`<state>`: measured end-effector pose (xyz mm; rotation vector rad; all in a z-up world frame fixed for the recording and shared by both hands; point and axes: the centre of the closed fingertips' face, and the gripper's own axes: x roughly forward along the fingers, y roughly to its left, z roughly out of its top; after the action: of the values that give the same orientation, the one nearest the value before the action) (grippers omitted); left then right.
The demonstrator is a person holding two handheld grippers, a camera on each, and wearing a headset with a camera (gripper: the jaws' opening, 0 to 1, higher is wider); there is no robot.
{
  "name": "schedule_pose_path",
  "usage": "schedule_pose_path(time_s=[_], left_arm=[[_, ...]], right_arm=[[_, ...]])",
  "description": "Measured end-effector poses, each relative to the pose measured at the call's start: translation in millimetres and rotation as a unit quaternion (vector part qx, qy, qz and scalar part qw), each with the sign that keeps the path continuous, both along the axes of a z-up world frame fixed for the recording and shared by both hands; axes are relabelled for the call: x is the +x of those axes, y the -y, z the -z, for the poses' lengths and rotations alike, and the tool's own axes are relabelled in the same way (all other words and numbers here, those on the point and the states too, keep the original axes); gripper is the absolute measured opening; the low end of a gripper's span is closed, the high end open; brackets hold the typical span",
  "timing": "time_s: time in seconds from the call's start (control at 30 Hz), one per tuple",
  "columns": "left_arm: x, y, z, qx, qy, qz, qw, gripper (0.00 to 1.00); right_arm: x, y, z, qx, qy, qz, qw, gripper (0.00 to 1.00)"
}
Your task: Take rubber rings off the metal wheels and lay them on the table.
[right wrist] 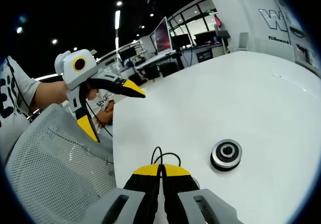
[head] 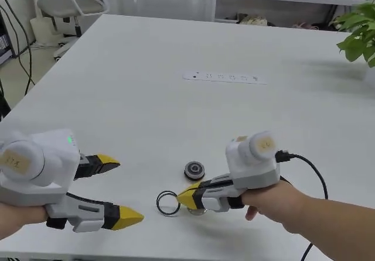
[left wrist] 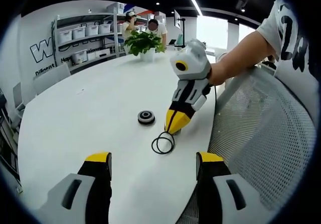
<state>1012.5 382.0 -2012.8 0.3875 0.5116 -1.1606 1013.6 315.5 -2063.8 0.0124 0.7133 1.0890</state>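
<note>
White table (head: 176, 68) is both work surface & drop zone, mostly bare, so a ring can go down anywhere close. Plant (head: 358, 33) at the far right and power strip (head: 225, 77) mid-table sit well apart from the work, no obstruction. Left gripper (head: 124, 191) hovers near-left above the table, jaws spread wide w/ nothing btwn them. It's prob. parked ready to steady or take a wheel, tips aimed toward the work. Right gripper (head: 186, 196) is low at the near edge, tips at table level, jaws pressed together on the rubber ring (head: 168, 203). In the right gripper view the black loop comes out from btwn the yellow tips, and in the head view most of the loop lies flat on the table just beyond them. In the left gripper view it reads as 2 overlapping loops; can't tell if that's one ring twisted or two. The low hold makes sense: the ring is floppy, so laying it beats dropping it. Metal wheel (head: 194, 169) sits flat just behind the ring, near but apart, w/ a dark band round its rim. Judging by that it still has rubber on, so it's prob. next. Step in hand looks like set-down; the next move needs only the jaws opening & a clean lift so the ring doesn't snag on a tip.
</note>
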Motion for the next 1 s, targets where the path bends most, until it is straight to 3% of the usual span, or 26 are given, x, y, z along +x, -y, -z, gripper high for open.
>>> schedule_pose_path(time_s=[1.0], left_arm=[[-1.8, 2.7, 4.4, 0.007, -0.005, 0.007, 0.9999, 0.66]], right_arm=[[2.9, 2.3, 0.3, 0.007, -0.009, 0.007, 0.9999, 0.0]])
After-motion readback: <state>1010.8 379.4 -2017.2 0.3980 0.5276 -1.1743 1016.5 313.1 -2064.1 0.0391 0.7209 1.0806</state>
